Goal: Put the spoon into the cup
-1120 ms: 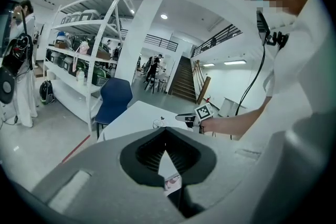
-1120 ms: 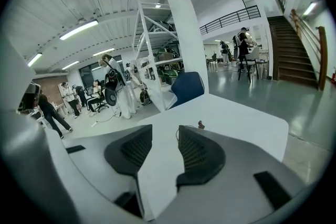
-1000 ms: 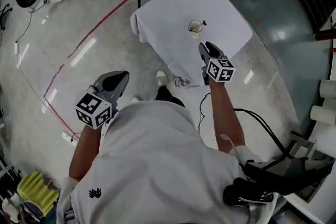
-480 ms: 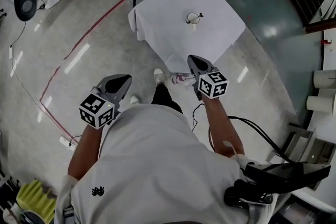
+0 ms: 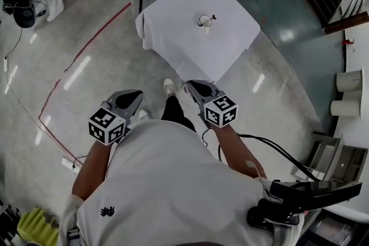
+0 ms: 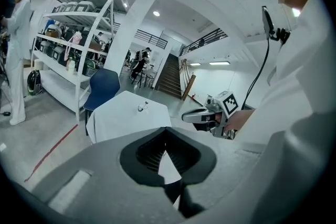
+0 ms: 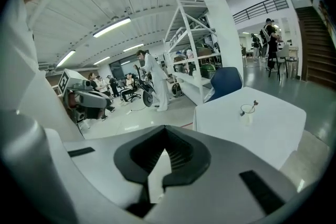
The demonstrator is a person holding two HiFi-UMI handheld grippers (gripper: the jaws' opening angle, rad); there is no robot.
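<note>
Two grippers are in view, and we read both as closed and empty. The left gripper [image 6: 166,130] has its jaws met at the tips with nothing between them, and the right gripper [image 7: 165,130] shows the same. We hold both close to the body, well apart from the table [image 5: 173,37].

The cup [image 5: 202,21] stands upright near the middle of the table. The spoon [image 5: 211,17] is inside it, with its handle leaning out over the rim. We judge the task complete as things lie.

Hazards from this state:

1. Cup tipping. The leaning handle puts weight on one side of the rim. We expect that a knock to the table could tip the cup and throw the spoon out.
2. Cloth drag. The cloth [image 5: 151,37] hangs over the table's near edge, close to our shoe [image 5: 169,87]. A foot that catches it would pull the cup along.
3. Cable snag. A cable [image 5: 271,147] trails beside the right arm. A hasty reach could pull it taut and jerk the gripper.
</note>
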